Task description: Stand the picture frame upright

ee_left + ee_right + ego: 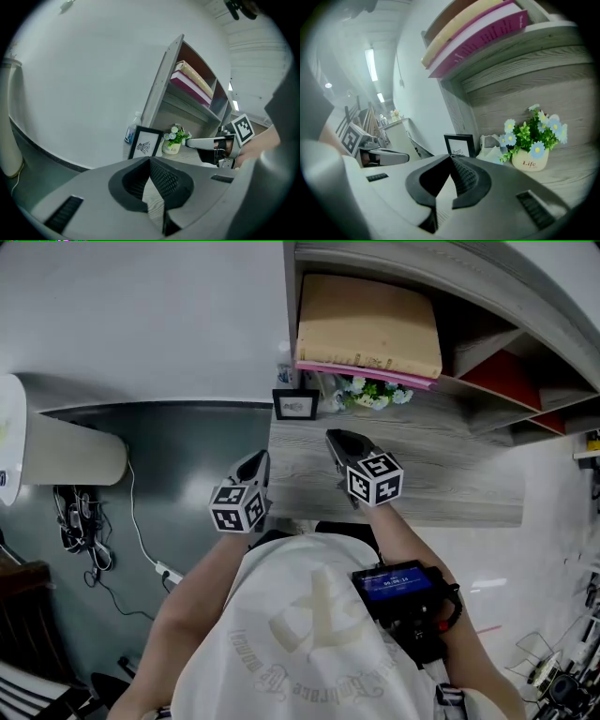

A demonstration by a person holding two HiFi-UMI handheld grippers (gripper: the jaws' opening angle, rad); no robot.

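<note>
**A:** Start with the big things. Where does everything sit?

**B:** The grey wood desk (450, 474) runs under a shelf unit (497, 352) holding books. Both grippers hang over the desk's near edge, close to the person's body. The picture frame (295, 405) is at the back left corner, just beside the flower pot (370, 395) and a bottle (284, 362).

**A:** Which way does it lie from the jaws?

**B:** Ahead of both. From the left gripper (261, 457) it is forward and to the right. From the right gripper (333, 435) it is forward and a little left. The right one looks nearer.

**A:** And its long axis?

**B:** Vertical. It stands on its lower edge with the print facing the person, and both gripper views show it as a tall rectangle. I would judge it already upright, with nothing left to lift.

**A:** Are the jaws on anything?

**B:** No. Each gripper's jaws are pressed together with nothing between them, only bare desk beyond. Neither is touching the frame; both are well apart from it.
</note>
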